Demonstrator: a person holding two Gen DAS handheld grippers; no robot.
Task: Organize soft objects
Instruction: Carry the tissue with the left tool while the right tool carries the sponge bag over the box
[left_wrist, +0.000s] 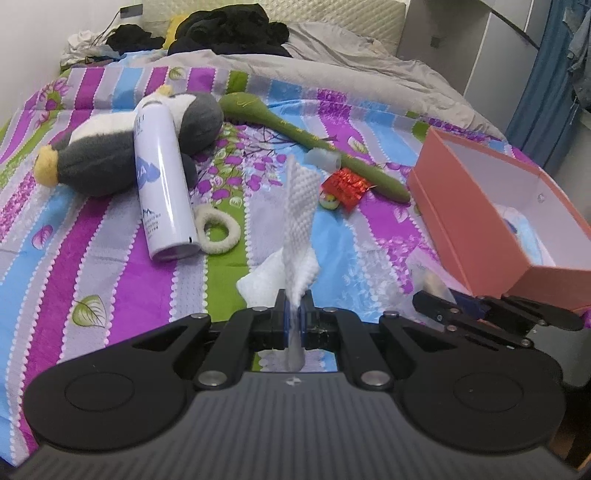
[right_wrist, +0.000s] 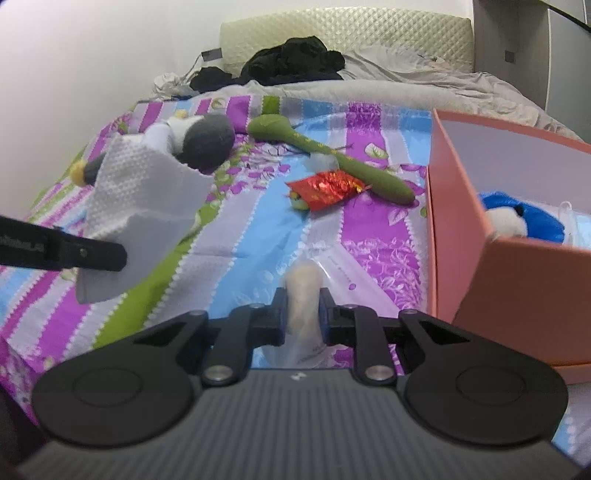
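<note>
Pinching dimpled white tissue (left_wrist: 301, 206): left gripper (left_wrist: 293, 321) | right gripper (right_wrist: 303, 314) fingers clamp crinkly clear packet (right_wrist: 303, 295) | coral cardboard box (right_wrist: 458, 206)

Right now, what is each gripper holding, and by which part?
The left gripper pinches a white textured tissue at its lower end. The right gripper clamps a clear plastic packet with a beige pad inside, near its middle.
</note>
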